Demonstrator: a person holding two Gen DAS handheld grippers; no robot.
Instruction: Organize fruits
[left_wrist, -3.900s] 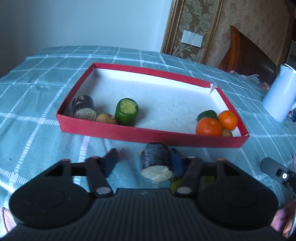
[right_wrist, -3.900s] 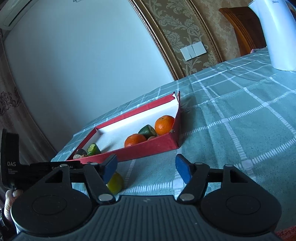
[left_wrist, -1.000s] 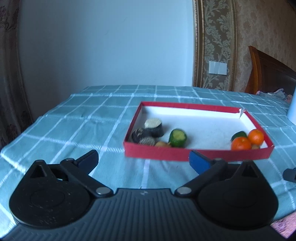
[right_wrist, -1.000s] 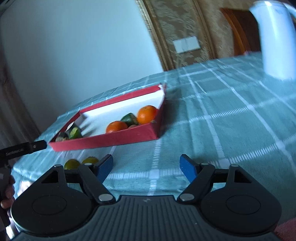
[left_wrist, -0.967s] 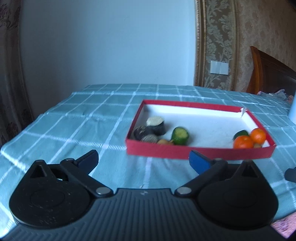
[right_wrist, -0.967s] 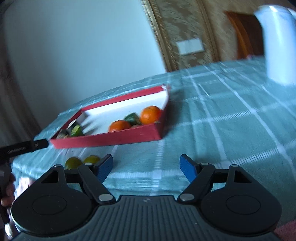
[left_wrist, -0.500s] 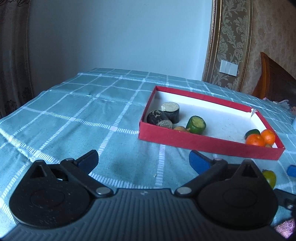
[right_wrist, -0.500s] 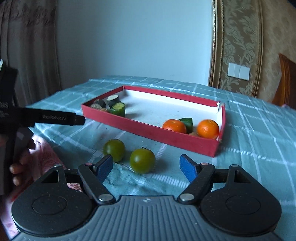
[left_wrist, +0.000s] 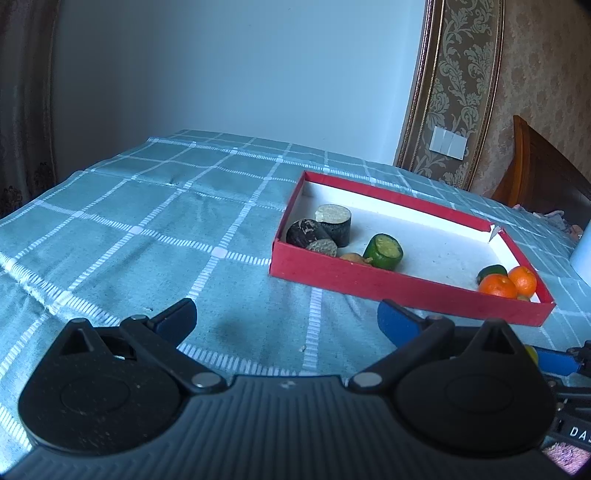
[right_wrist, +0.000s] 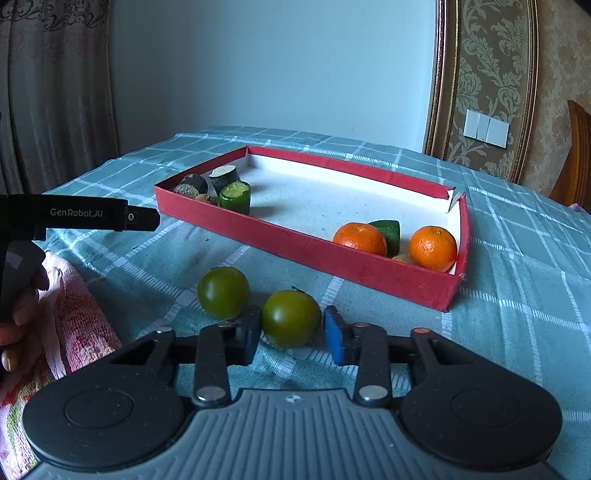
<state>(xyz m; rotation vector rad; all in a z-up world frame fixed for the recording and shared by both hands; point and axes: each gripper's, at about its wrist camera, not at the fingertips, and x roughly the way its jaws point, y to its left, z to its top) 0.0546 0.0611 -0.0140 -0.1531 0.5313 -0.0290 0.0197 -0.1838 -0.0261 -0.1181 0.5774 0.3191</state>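
Observation:
A red tray (right_wrist: 303, 247) lies on the checked tablecloth, with two oranges (right_wrist: 433, 247) and a green piece at its right end and dark and green cut pieces (right_wrist: 235, 196) at its left end. Two green fruits lie on the cloth before the tray. My right gripper (right_wrist: 292, 334) is open, its fingers on either side of the nearer green fruit (right_wrist: 291, 317), close to it but with a small gap at the right pad. The other green fruit (right_wrist: 223, 292) lies just to its left. My left gripper (left_wrist: 286, 320) is open and empty above the cloth, left of the tray (left_wrist: 406, 291).
The left hand and its gripper body (right_wrist: 74, 218) are at the left of the right wrist view, over a pink towel (right_wrist: 74, 332). A white kettle (left_wrist: 583, 258) stands right of the tray. A wooden chair (left_wrist: 543, 173) is behind the table.
My right gripper has swung left, come down to the green fruits and narrowed around the nearer one. My left gripper has drawn back to the left, away from the tray.

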